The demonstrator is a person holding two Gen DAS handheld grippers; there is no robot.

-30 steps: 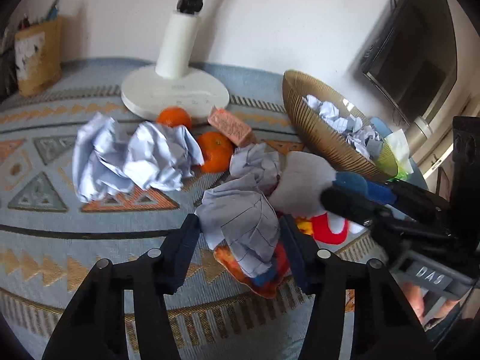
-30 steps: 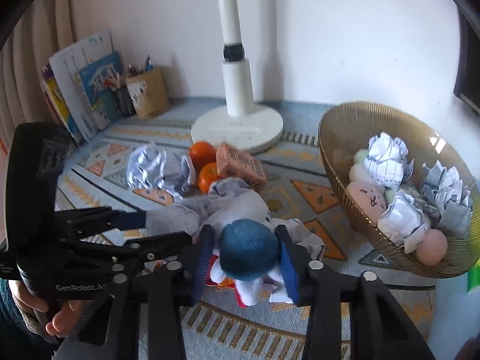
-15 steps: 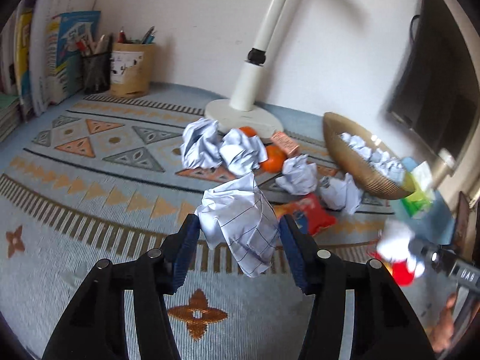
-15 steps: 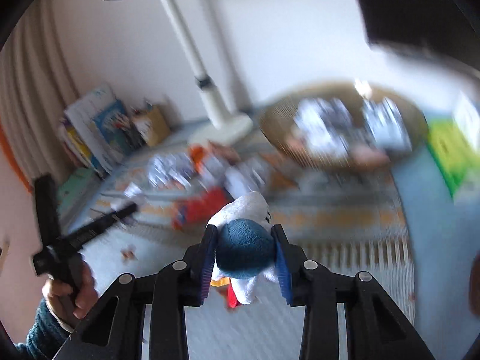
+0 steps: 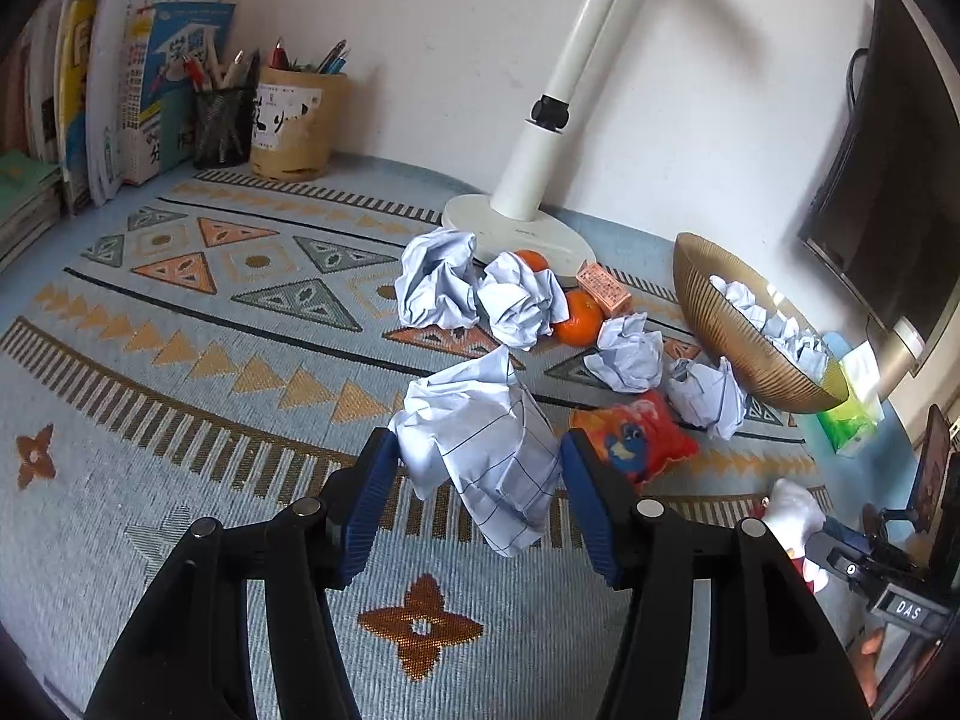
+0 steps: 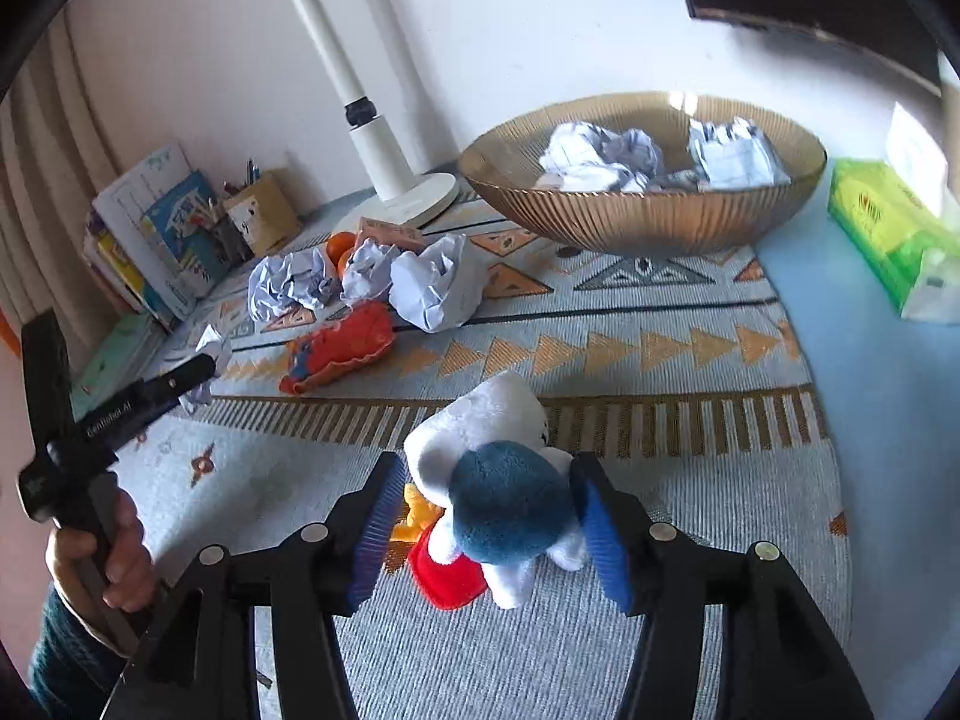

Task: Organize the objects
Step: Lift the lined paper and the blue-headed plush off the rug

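Crumpled lined paper ball (image 5: pixel 480 456) — held aloft; white-blue plush toy (image 6: pixel 498 492) — on patterned cloth (image 6: pixel 660 354).

bare near rug (image 5: pixel 150 420); paper balls (image 5: pixel 474 291) and snack bag (image 5: pixel 630 444) crowd the way to the bowl (image 6: pixel 642 216).

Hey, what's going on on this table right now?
A person is tidying with a gripper in each hand. The left gripper is clamped on a crumpled paper ball. The right gripper has just been opening around a plush toy, which rests on the patterned mat in front of the bowl.
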